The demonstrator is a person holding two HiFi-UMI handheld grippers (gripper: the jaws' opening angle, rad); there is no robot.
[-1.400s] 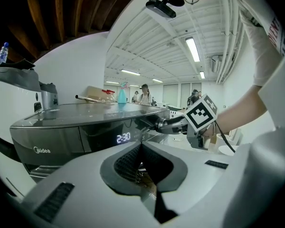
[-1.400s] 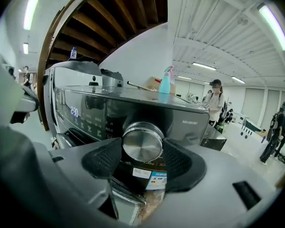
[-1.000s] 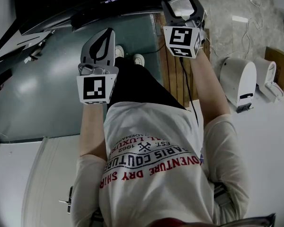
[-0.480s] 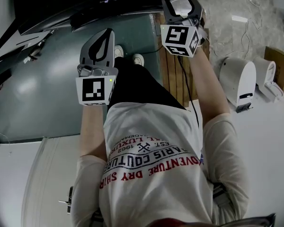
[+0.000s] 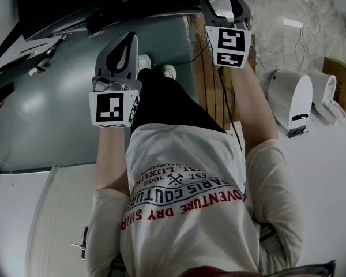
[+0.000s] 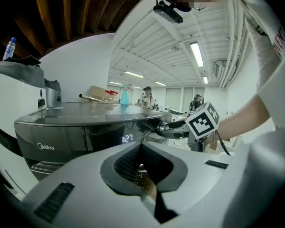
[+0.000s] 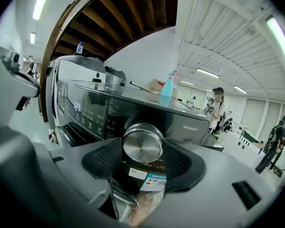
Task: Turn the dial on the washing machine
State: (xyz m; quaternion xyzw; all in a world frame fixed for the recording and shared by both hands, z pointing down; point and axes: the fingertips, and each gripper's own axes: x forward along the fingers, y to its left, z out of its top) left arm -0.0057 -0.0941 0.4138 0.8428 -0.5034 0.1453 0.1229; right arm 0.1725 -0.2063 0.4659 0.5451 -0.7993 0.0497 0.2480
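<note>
Forearm stretched forward and tipped slightly down, the right gripper (image 7: 142, 148) has just been closing its jaws and clamps the round brushed-silver dial (image 7: 142, 144). The dial sits at the right end of the dark grey washing machine's (image 6: 61, 127) front panel, its axis pointing straight out. Print reads "Midea" (image 6: 46, 147) and "1:27" (image 6: 127, 138). The left gripper (image 6: 141, 146) hovers level, jaws together, empty.

A glossy grey-green floor (image 5: 46, 114) was seen on the left. A pair of white shoes (image 5: 169, 72) was planted at its far side, just beside a slatted brown wooden panel (image 5: 210, 91). On the right, two white rounded appliances (image 5: 291, 100) were set on a plain pale floor (image 5: 334, 154). Farther off, thin cables (image 5: 303, 39) were trailed over a speckled stone floor (image 5: 277, 10). The flat, dark, glossy top of the washing machine (image 7: 133, 97) was loaded toward its far edge with a light blue plastic spray bottle (image 7: 167, 85), with a brown cardboard box (image 7: 154, 85) just beside it.
</note>
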